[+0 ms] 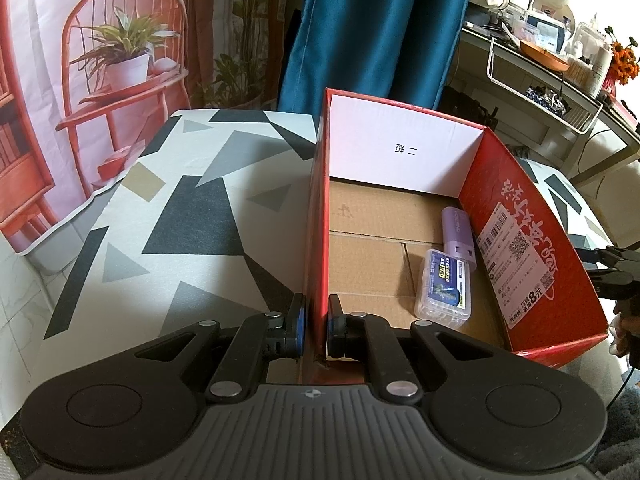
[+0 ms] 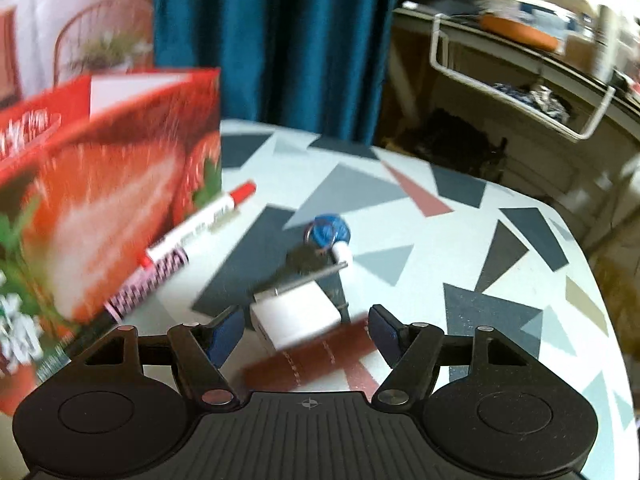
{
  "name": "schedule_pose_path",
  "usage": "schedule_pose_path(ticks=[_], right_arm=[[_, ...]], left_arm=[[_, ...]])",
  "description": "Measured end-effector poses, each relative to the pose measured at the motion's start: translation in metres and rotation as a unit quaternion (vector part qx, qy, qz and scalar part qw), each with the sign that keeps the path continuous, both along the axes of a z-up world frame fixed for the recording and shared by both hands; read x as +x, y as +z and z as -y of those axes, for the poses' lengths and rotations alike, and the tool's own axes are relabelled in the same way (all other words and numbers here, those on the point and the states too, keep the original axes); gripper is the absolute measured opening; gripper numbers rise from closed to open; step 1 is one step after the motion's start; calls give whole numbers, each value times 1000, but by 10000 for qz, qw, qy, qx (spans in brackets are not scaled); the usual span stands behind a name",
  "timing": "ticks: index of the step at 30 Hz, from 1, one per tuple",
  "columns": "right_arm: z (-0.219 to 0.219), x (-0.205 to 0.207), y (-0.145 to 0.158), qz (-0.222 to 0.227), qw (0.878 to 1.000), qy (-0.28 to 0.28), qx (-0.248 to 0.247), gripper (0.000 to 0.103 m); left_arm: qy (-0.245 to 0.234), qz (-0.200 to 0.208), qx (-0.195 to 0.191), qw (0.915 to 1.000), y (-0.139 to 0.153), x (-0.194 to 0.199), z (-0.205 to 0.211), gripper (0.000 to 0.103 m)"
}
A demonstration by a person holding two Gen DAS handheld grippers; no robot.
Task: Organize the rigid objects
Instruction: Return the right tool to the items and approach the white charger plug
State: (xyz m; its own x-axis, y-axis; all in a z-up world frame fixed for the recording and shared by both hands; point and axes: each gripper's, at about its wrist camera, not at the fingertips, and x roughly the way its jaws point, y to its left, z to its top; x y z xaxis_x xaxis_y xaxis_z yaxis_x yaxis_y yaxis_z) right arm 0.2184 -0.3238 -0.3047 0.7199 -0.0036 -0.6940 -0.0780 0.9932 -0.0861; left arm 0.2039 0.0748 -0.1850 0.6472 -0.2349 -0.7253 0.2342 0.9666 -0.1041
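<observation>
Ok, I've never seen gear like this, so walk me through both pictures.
A person holds a hand-held claw in each hand, and each claw carries a camera looking along its fingers. In the left view, the left claw is shut on the wall of a red box, which holds a purple case and a clear case. In the blurred right view, the right claw stands open, holding nothing, over a white block. A marker, a key and a blue tag lie on the patterned table.
</observation>
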Motion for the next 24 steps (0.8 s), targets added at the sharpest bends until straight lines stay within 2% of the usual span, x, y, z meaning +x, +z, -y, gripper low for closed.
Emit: schedule_pose_path(ticks=[13, 16, 21, 24], right_arm=[[-15, 25, -14, -267, 9990, 244, -250, 62], [-14, 23, -13, -226, 9994, 182, -161, 54], [-22, 13, -12, -212, 9995, 175, -159, 53], [-29, 4, -11, -156, 9998, 102, 64, 53]], left_arm=[[-7, -7, 30, 10000, 0, 0, 1, 11], [-5, -8, 23, 10000, 0, 0, 1, 11], [-1, -4, 17, 10000, 0, 0, 2, 11], [-4, -3, 18, 10000, 0, 0, 2, 11]])
